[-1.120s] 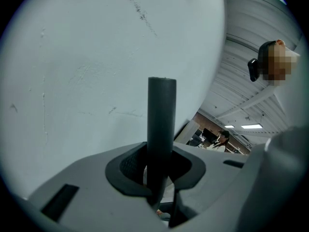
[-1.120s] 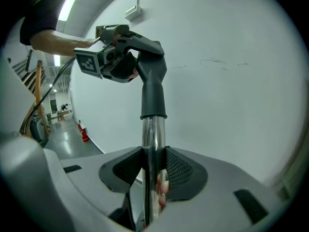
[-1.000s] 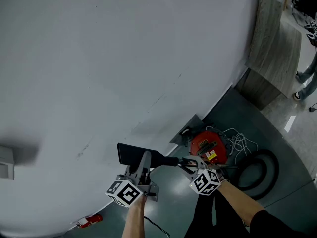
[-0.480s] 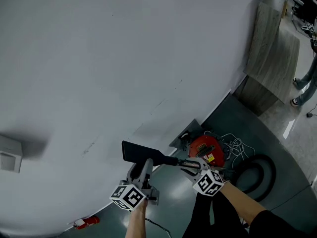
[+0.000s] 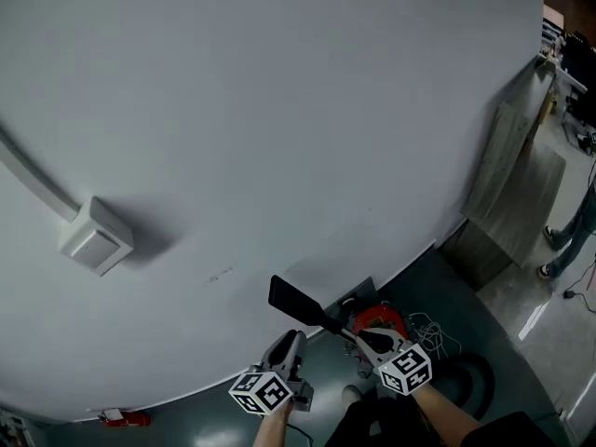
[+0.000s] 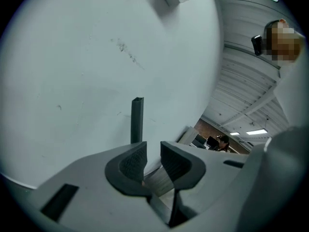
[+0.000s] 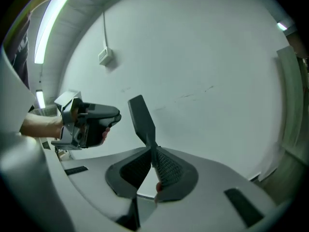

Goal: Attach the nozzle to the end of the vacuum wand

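Note:
The black flat nozzle (image 5: 292, 301) slants up toward the white wall, its wide end uppermost. My right gripper (image 5: 359, 335) grips its thin neck; in the right gripper view the jaws are closing, with the pads (image 7: 166, 167) pressed on both sides of the nozzle (image 7: 141, 116). My left gripper (image 5: 294, 341) hangs lower left of the nozzle, apart from it. In the left gripper view its jaws (image 6: 153, 154) are closing with a gap and nothing between them; the nozzle (image 6: 137, 121) shows edge-on beyond them. The right gripper view also shows the left gripper (image 7: 91, 120) in a hand.
The red vacuum body (image 5: 384, 320) sits on the dark floor by the wall, with a white cable (image 5: 426, 328) and a black hose (image 5: 473, 372) beside it. A junction box (image 5: 95, 237) is on the wall. A wood-panelled cabinet (image 5: 507, 189) stands right; a small red object (image 5: 126, 418) lies lower left.
The nozzle has risen and tipped from level to slanting up toward the wall. Both grippers came up; the left one now sits below the nozzle, apart from it. The head view has tilted upward.

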Tool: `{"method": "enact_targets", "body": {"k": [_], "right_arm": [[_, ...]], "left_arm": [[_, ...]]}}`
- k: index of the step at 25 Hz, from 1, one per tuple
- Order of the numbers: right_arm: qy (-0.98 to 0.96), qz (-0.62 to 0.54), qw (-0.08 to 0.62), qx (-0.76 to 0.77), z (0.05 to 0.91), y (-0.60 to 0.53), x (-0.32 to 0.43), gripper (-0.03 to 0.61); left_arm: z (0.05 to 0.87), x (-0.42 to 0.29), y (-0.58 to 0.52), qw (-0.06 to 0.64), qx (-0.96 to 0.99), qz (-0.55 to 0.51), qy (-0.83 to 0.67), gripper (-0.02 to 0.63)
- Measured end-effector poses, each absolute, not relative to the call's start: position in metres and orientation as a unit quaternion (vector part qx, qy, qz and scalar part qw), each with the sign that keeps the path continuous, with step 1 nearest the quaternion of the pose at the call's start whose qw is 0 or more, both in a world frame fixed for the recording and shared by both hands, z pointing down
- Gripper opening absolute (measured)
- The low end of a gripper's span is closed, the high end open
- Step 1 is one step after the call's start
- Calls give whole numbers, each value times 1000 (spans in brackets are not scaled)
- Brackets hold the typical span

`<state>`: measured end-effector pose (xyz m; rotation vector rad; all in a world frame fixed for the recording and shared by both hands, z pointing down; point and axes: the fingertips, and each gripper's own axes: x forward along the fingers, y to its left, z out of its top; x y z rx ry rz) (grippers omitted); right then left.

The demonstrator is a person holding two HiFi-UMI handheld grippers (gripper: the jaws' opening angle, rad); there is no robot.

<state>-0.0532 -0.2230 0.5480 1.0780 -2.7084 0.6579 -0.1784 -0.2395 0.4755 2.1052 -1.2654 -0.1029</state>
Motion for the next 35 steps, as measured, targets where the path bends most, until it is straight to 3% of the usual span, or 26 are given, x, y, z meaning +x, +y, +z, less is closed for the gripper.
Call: {"method": "enact_targets", "body": {"k": [9, 18, 35], "right_arm": [[-889, 266, -8, 374, 476, -207, -64, 17], [-881, 286, -62, 371, 447, -211, -82, 17], [-875, 317, -85, 356, 446, -210, -97, 17]], "left_arm": [[438, -196, -217, 287, 809, -78, -508, 5], [440, -200, -199, 303, 797, -105, -511, 5], [442, -214, -195, 312, 787, -111, -520, 5]]}}
